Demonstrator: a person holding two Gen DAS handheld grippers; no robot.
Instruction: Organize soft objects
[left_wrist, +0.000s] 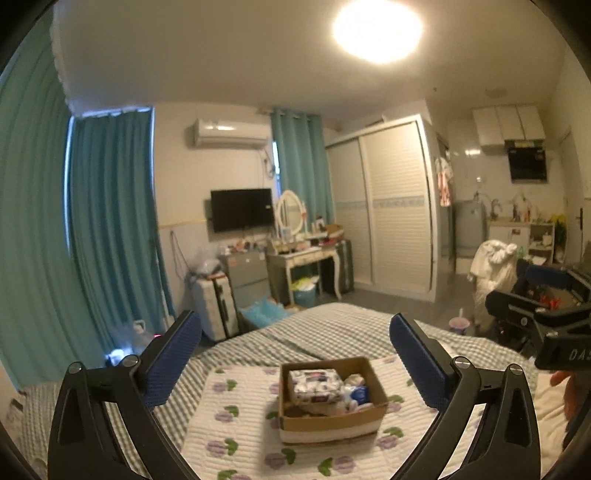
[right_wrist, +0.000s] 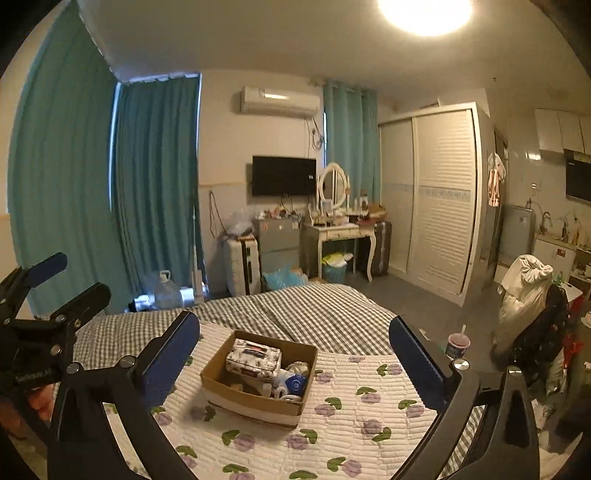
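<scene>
Left wrist view: both my grippers hover above the bed, holding nothing.
My left gripper (left_wrist: 295, 363) and right gripper (right_wrist: 294, 360) are spread wide; the cardboard box (left_wrist: 332, 421) of soft packs sits on the floral quilt (left_wrist: 240, 424) between their fingers.

The bed (right_wrist: 325, 314) carries a grey-and-white checked cover, with a white quilted pad (right_wrist: 343, 424) printed with purple flowers and green leaves laid over its near part. An open cardboard box (right_wrist: 255, 400) sits directly on the pad, near its middle. In the left wrist view the box (left_wrist: 332, 419) stands likewise on the pad (left_wrist: 236, 424), the checked bed (left_wrist: 332, 325) beyond it.
</scene>
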